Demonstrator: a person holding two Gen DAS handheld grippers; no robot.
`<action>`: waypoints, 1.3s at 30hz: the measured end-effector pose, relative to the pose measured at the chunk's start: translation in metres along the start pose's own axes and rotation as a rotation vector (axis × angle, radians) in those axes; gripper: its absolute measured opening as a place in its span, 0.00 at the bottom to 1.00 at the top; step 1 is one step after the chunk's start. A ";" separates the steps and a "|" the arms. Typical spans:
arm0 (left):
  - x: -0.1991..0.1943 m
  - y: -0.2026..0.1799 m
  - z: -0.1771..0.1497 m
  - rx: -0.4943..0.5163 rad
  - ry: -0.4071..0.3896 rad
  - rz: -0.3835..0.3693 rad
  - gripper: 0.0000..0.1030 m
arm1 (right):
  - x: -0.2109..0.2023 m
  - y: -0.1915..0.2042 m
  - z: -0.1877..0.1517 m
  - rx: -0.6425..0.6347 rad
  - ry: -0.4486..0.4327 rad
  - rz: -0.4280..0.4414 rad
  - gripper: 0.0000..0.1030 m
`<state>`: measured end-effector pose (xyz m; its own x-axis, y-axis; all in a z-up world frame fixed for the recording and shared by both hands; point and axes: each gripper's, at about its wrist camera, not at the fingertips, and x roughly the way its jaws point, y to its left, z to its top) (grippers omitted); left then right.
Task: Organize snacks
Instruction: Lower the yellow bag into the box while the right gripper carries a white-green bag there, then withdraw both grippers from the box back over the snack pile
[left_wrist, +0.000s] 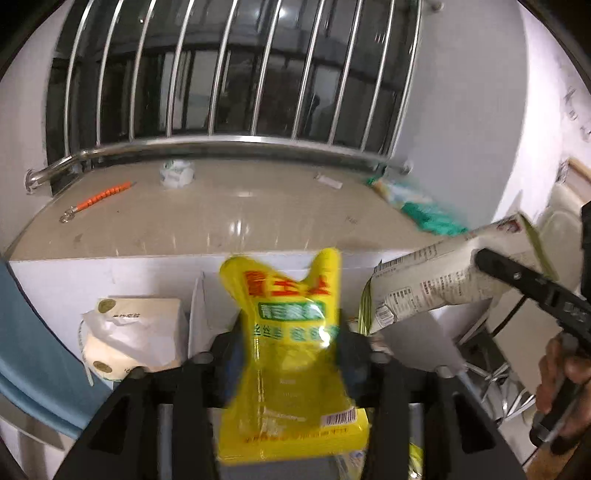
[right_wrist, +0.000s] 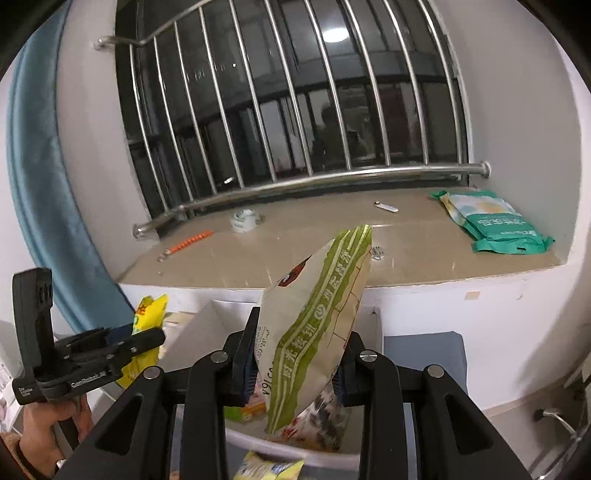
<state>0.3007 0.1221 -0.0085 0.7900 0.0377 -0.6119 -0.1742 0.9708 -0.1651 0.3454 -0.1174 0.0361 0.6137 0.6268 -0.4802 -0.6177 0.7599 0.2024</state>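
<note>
My left gripper (left_wrist: 291, 343) is shut on a yellow snack bag (left_wrist: 291, 354) with red and green print, held upright in the air; it also shows in the right wrist view (right_wrist: 147, 317). My right gripper (right_wrist: 295, 365) is shut on a beige and green snack bag (right_wrist: 317, 314), tilted, held above an open white box (right_wrist: 207, 325) with more snack packs (right_wrist: 321, 413) inside. The same bag shows at the right of the left wrist view (left_wrist: 436, 280).
A beige window sill (right_wrist: 295, 251) below steel bars holds a green packet (right_wrist: 495, 225), a tape roll (right_wrist: 243, 219), an orange tool (right_wrist: 186, 242) and a small white item (right_wrist: 386, 207). Tissue packs (left_wrist: 136, 332) sit at left. A blue curtain (right_wrist: 40, 184) hangs left.
</note>
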 end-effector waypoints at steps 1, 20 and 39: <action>0.011 0.000 0.001 0.005 0.040 0.015 0.86 | 0.003 -0.002 -0.001 -0.002 0.005 0.007 0.35; -0.066 -0.004 -0.044 0.053 -0.010 0.021 1.00 | -0.045 -0.010 -0.023 0.023 -0.023 0.044 1.00; -0.153 -0.021 -0.211 0.014 -0.010 -0.045 1.00 | -0.106 0.029 -0.203 0.026 0.127 0.074 1.00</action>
<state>0.0597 0.0464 -0.0746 0.8025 -0.0037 -0.5966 -0.1302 0.9748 -0.1812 0.1624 -0.1971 -0.0807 0.4986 0.6553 -0.5674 -0.6451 0.7177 0.2621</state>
